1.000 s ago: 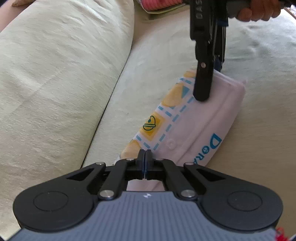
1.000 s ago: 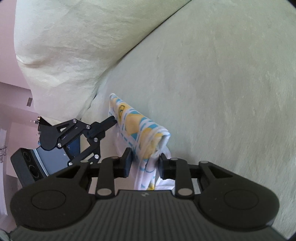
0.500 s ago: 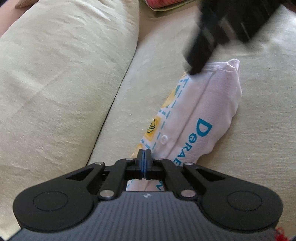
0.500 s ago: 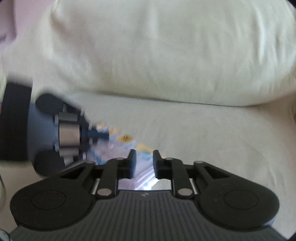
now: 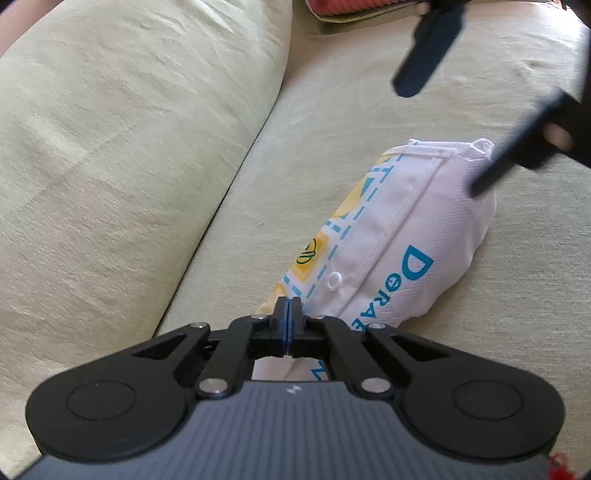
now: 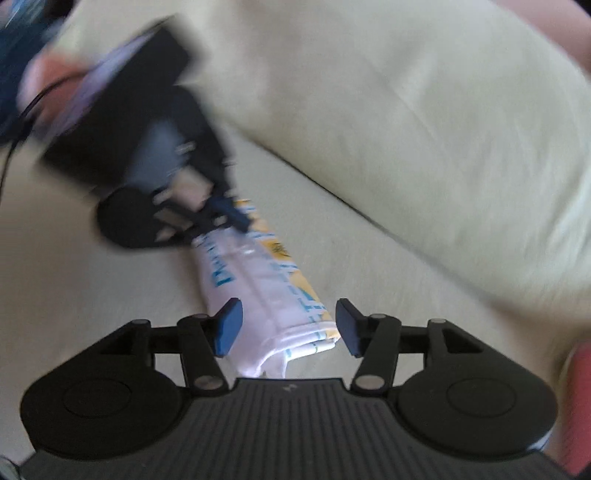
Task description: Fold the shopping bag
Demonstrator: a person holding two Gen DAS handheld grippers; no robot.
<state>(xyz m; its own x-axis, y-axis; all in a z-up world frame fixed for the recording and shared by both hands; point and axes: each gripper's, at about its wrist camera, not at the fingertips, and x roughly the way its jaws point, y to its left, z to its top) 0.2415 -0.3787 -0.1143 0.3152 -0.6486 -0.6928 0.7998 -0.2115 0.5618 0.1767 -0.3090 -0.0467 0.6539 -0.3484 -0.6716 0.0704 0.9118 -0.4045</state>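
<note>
The shopping bag (image 5: 399, 236), white with blue lettering and a yellow-and-blue pattern, lies folded into a long narrow bundle on the seat cushion (image 5: 517, 314). My left gripper (image 5: 290, 314) is shut on the bag's near end, and the bag (image 6: 258, 280) runs from the left gripper (image 6: 236, 218) toward the right wrist camera. My right gripper (image 6: 288, 325) has its jaws opening. The bag's other end lies between them, and the pads (image 6: 229, 328) stand clear of the cloth. In the left wrist view the right gripper (image 5: 441, 142) hovers, blurred, over the far end.
A big pale back cushion (image 5: 110, 147) runs along the left of the bag, with a dark seam where it meets the seat. A red and pink item (image 5: 351, 5) lies at the far end of the sofa. A person's hand (image 6: 48, 81) holds the left gripper.
The right gripper rolled, rose and opened, letting go of the bag's far end. The bag went from standing on edge to lying with its lettering up. The left gripper stayed put.
</note>
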